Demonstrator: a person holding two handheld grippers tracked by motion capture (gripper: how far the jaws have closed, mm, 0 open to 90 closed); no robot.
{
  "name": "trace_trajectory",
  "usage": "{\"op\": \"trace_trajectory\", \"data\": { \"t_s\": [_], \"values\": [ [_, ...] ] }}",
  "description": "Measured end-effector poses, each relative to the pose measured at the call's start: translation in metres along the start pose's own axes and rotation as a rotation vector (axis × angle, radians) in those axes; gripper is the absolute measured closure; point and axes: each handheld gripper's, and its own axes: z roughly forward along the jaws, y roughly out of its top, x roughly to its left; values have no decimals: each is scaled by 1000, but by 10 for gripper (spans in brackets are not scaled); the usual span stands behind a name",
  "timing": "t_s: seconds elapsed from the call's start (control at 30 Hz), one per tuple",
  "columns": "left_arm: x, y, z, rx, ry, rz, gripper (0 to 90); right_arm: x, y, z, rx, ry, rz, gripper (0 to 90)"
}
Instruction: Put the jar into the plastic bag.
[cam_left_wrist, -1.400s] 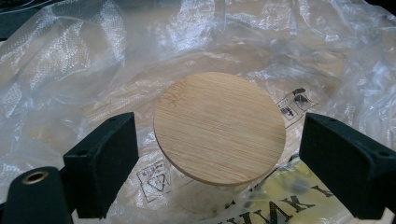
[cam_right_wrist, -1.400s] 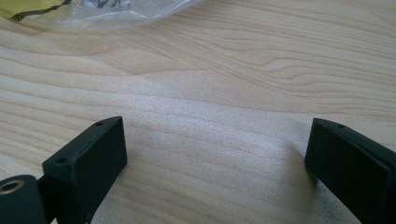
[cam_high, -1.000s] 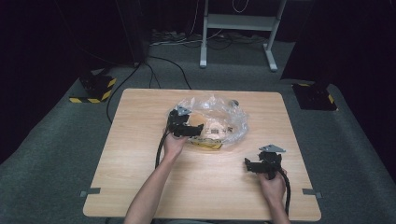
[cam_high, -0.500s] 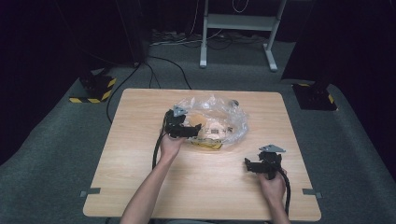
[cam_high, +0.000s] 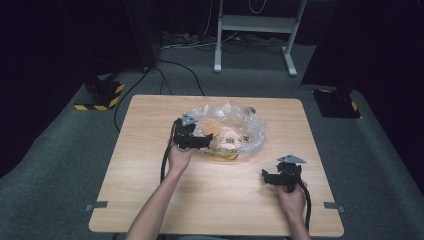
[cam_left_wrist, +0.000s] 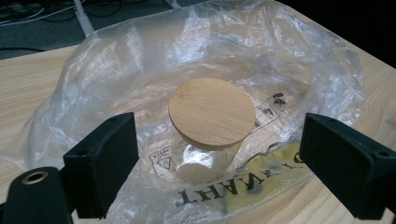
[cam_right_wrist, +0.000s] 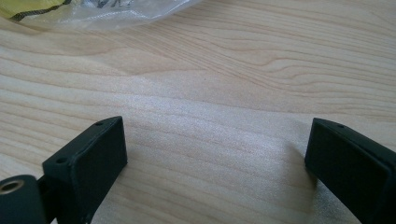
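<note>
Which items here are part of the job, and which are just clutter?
Likely in play:
- clear plastic bag
- glass jar with round wooden lid, inside the bag
- left tool, open, facing the jar
- right tool, open over bare table

Just around:
- hazard-striped blocks on the floor
- metal stand
- floor cables

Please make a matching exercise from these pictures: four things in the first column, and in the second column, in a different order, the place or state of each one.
Things:
1. jar lid
2. plastic bag
3. left claw
4. right claw

Places or states:
A. open, over bare wood of the table
B. clear and crumpled, lying on the table
C. round, wooden, on a glass jar inside the bag
D. open, pointed at the jar in the bag

Pairs: 1-C, 2-B, 3-D, 4-A
</note>
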Motion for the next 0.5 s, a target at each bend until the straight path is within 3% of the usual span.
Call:
{"op": "trace_trajectory", "data": {
  "t_s": [0.5],
  "values": [
    [-2, 5, -25, -33, -19, -19, 121, 0, 0, 0, 0, -1, -2, 54]
  ]
}}
